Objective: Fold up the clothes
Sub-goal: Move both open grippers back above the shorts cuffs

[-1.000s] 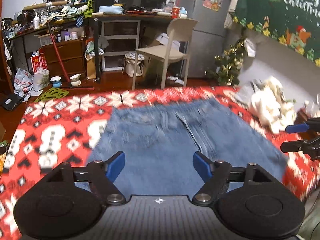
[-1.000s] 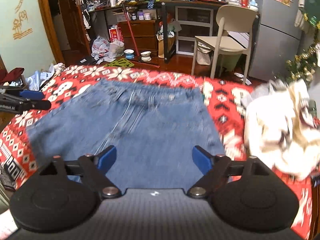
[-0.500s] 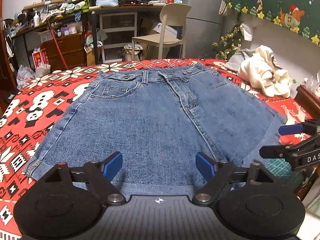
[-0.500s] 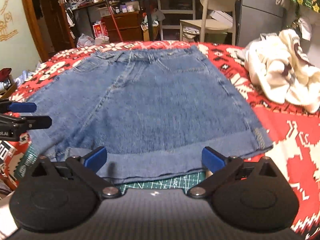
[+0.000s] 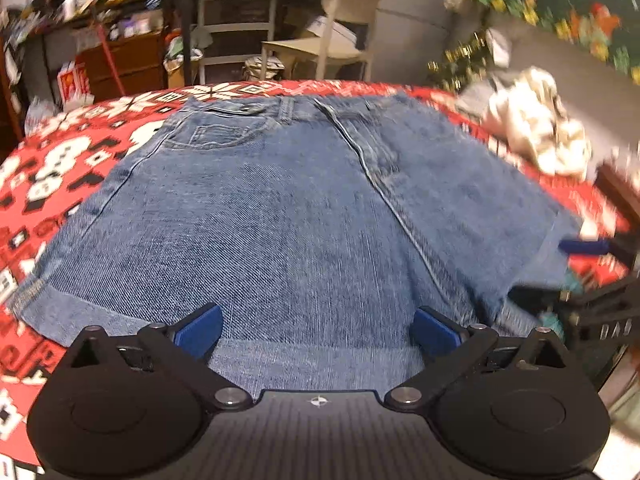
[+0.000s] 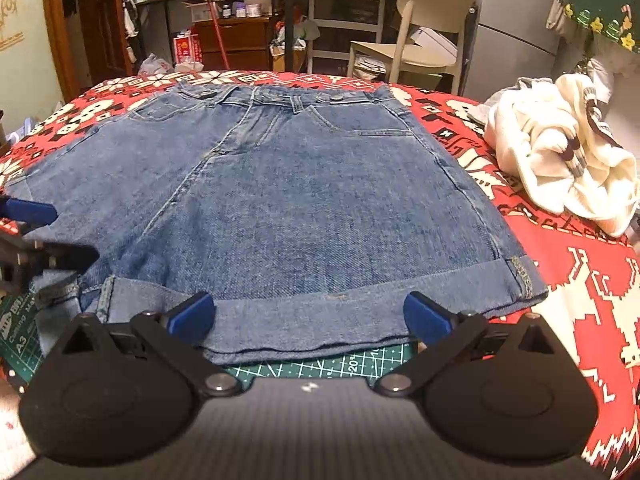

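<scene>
Blue denim shorts (image 6: 304, 200) lie spread flat, unfolded, cuffed hems nearest, waistband far.

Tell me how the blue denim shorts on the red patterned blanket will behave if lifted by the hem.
The blue denim shorts lie flat, so they will probably drape and sag when lifted. The turned-up cuff looks thicker, likely giving firmer purchase. Woven denim seems unlikely to slip.

Both wrist views, left somewhat blurred, look down closely across shared denim shorts (image 6: 304, 200).
</scene>
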Demonstrator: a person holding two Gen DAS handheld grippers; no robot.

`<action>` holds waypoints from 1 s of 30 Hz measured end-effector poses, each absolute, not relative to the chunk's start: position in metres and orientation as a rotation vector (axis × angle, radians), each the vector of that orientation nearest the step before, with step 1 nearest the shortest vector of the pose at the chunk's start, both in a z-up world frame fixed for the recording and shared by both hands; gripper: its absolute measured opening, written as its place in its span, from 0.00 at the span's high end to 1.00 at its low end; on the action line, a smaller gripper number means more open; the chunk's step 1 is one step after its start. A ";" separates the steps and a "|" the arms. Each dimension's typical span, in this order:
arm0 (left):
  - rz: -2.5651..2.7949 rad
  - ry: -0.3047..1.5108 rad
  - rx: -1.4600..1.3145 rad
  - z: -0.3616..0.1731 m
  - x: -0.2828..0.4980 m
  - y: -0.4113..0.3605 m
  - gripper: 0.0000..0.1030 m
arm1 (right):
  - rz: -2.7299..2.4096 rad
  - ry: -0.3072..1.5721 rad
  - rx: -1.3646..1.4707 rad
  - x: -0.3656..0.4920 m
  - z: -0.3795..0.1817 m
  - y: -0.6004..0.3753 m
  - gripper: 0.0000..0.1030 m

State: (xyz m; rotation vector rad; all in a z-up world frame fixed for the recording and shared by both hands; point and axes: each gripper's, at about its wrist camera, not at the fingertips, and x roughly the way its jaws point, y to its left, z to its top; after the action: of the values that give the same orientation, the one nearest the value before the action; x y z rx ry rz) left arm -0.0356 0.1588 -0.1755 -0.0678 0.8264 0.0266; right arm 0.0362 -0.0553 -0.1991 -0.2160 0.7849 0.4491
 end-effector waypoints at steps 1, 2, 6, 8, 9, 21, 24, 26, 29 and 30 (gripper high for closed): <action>0.025 0.831 -0.053 -0.176 -0.035 0.157 0.00 | 0.441 0.787 -0.212 0.036 -0.199 -0.054 0.01; 0.024 0.833 -0.045 -0.176 -0.036 0.157 0.00 | 0.432 0.789 -0.209 0.036 -0.199 -0.052 0.01; 0.019 0.836 -0.038 -0.177 -0.035 0.157 0.00 | 0.427 0.804 -0.210 0.036 -0.197 -0.052 0.01; 0.023 0.833 -0.039 -0.177 -0.034 0.158 0.00 | 0.431 0.814 -0.217 0.038 -0.196 -0.051 0.01; 0.024 0.829 -0.035 -0.177 -0.034 0.157 0.00 | 0.433 0.815 -0.217 0.039 -0.196 -0.052 0.01; 0.086 0.813 -0.043 -0.177 -0.032 0.161 0.00 | 0.406 0.750 -0.204 0.031 -0.202 -0.051 0.01; 0.079 0.797 -0.034 -0.178 -0.034 0.160 0.00 | 0.414 0.720 -0.199 0.027 -0.205 -0.054 0.01; 0.072 0.779 -0.030 -0.180 -0.037 0.160 0.00 | 0.412 0.709 -0.195 0.026 -0.206 -0.054 0.01; 0.069 0.768 -0.029 -0.180 -0.038 0.159 0.00 | 0.410 0.689 -0.189 0.024 -0.208 -0.055 0.01; 0.071 0.768 -0.031 -0.180 -0.038 0.159 0.00 | 0.410 0.677 -0.187 0.022 -0.209 -0.056 0.01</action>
State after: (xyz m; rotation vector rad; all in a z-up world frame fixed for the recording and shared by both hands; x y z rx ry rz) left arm -0.0380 0.1586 -0.1803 -0.0305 0.7678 0.0713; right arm 0.0224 -0.0557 -0.2088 -0.1868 0.6772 0.4101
